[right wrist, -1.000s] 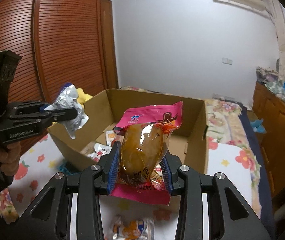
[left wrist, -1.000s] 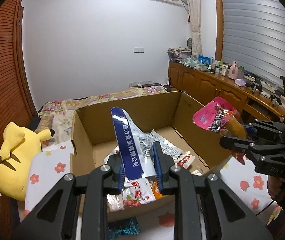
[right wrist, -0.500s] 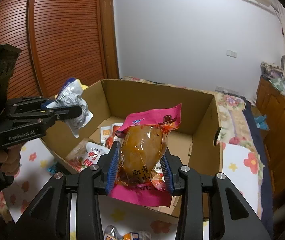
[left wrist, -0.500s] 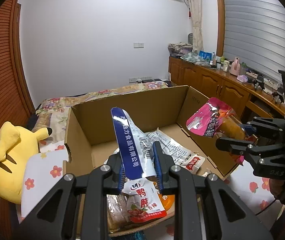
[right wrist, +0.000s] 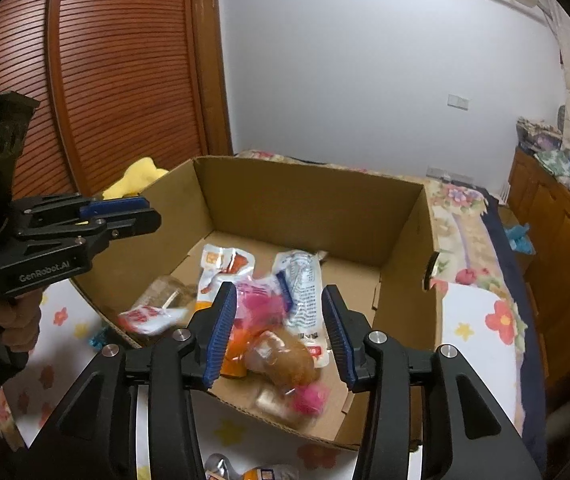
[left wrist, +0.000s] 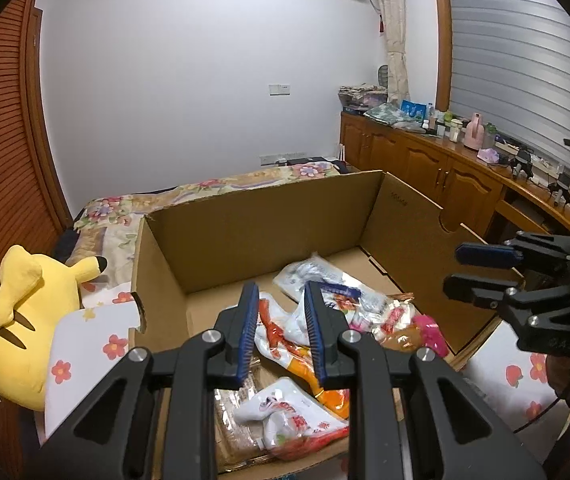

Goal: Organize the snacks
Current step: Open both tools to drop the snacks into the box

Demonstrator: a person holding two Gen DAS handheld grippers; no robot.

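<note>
Pink packet (right wrist: 281,356) lies boxed below right gripper (right wrist: 281,336)

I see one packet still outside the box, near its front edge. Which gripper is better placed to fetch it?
Right. The stray packet lies directly below the right gripper, whose jaws are open and empty. The left gripper hangs over the cardboard box.
</note>
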